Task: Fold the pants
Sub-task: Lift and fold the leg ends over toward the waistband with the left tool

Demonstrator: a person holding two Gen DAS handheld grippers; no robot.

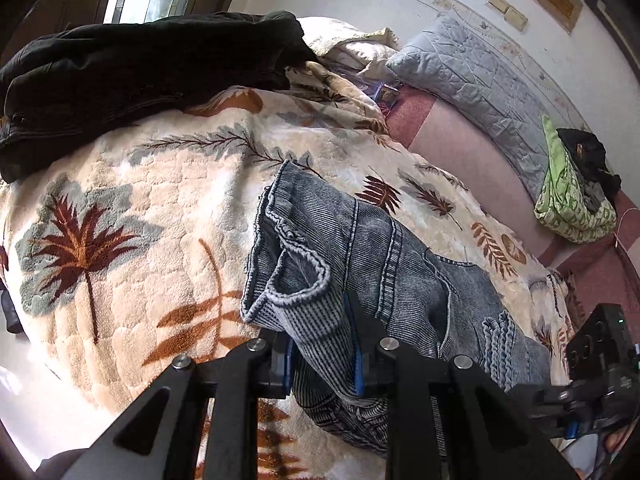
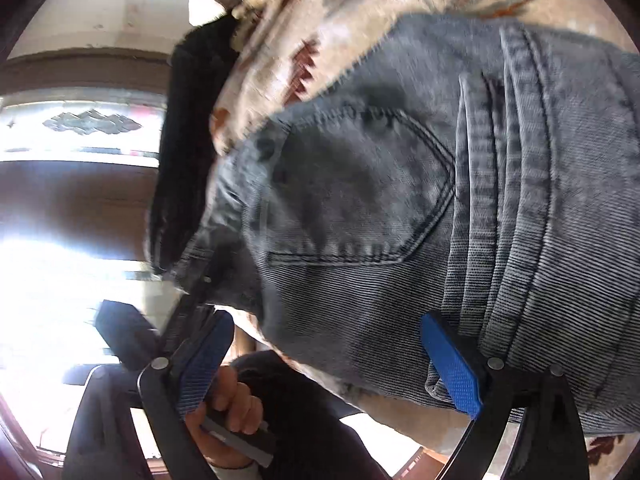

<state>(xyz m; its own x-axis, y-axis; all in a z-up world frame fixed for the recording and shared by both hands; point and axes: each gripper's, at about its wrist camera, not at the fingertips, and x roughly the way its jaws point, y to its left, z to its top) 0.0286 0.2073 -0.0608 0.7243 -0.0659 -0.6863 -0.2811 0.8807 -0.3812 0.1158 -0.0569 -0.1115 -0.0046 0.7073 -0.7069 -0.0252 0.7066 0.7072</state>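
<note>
- Left wrist view: the left gripper point(image 1: 320, 344) pinches a bunched fold of the grey-blue jeans point(image 1: 360, 248) between its blue pads, the cloth rising from between the jaws.
- The jeans lie on the leaf-patterned blanket point(image 1: 140, 208), doubled over at least once; the hem openings of the legs face up and left, and a back pocket shows towards the right. I judge the fold partly made, with a further fold and a flattening still to do.
- The right gripper point(image 1: 592, 396) shows at the lower right edge, just beside the jeans; its jaws cannot be read from here.
- Surface and room: a plush cream blanket over a bed, a dark garment point(image 1: 132, 80) heaped at the far left, a grey quilted pillow point(image 1: 472, 76) against the white wall, a green patterned bag point(image 1: 572, 204) on the pink sheet, and a window above.
- Right wrist view: the right gripper point(image 2: 332, 364) stands spread wide, nothing clamped; the jeans point(image 2: 400, 200) and their back pocket fill the frame just ahead, and the edge of the denim lies between the spread fingers.
- A hand point(image 2: 228, 412) grips the other tool's handle at lower left.
- The picture is smeared; the blanket point(image 2: 320, 8) and a bright window lie beyond.
</note>
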